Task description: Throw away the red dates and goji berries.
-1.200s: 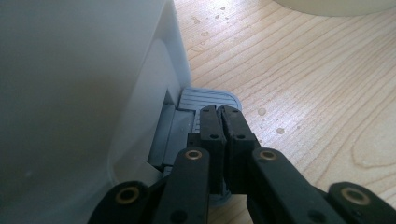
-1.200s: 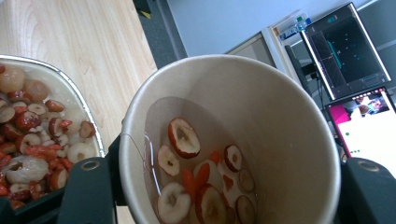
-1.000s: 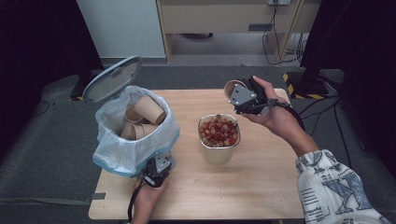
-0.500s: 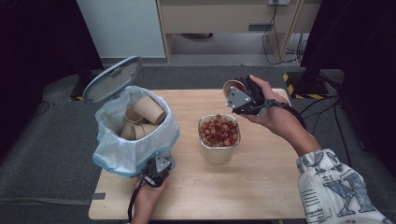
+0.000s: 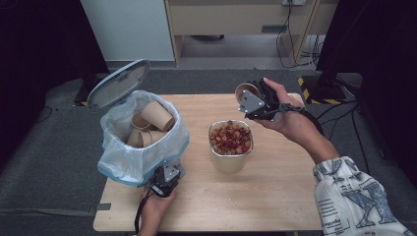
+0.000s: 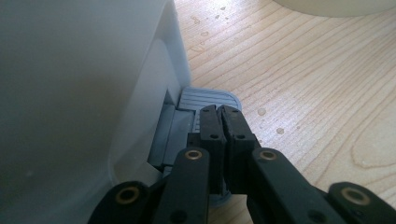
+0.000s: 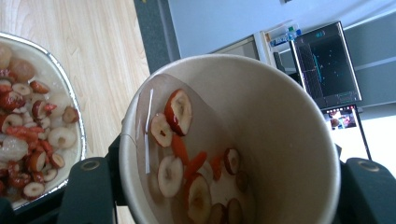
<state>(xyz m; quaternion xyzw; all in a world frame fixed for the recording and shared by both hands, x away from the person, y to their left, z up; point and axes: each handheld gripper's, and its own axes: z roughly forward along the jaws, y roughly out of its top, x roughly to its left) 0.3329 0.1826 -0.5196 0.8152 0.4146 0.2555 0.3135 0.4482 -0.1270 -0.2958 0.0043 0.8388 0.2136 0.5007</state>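
My right gripper (image 5: 248, 97) hovers above the far side of the table, shut on a tilted paper cup (image 5: 242, 89). In the right gripper view the cup (image 7: 280, 140) holds sliced red dates and berries in a little liquid. A foil container (image 5: 230, 156) full of the same fruit stands mid-table, below and left of the cup. My left gripper (image 5: 164, 179) is low at the foot of the pedal bin (image 5: 118, 162). Its jaws are shut, and its tips (image 6: 220, 112) rest on the grey pedal (image 6: 205, 99). The bin lid (image 5: 118, 83) stands raised.
The bin is lined with a clear bag and holds several used paper cups (image 5: 156, 115). Small drops of liquid (image 6: 261, 112) dot the wood near the pedal. A person's hands and a patterned sleeve (image 5: 359, 196) come in from the near edge. Cables lie on the floor beyond the table.
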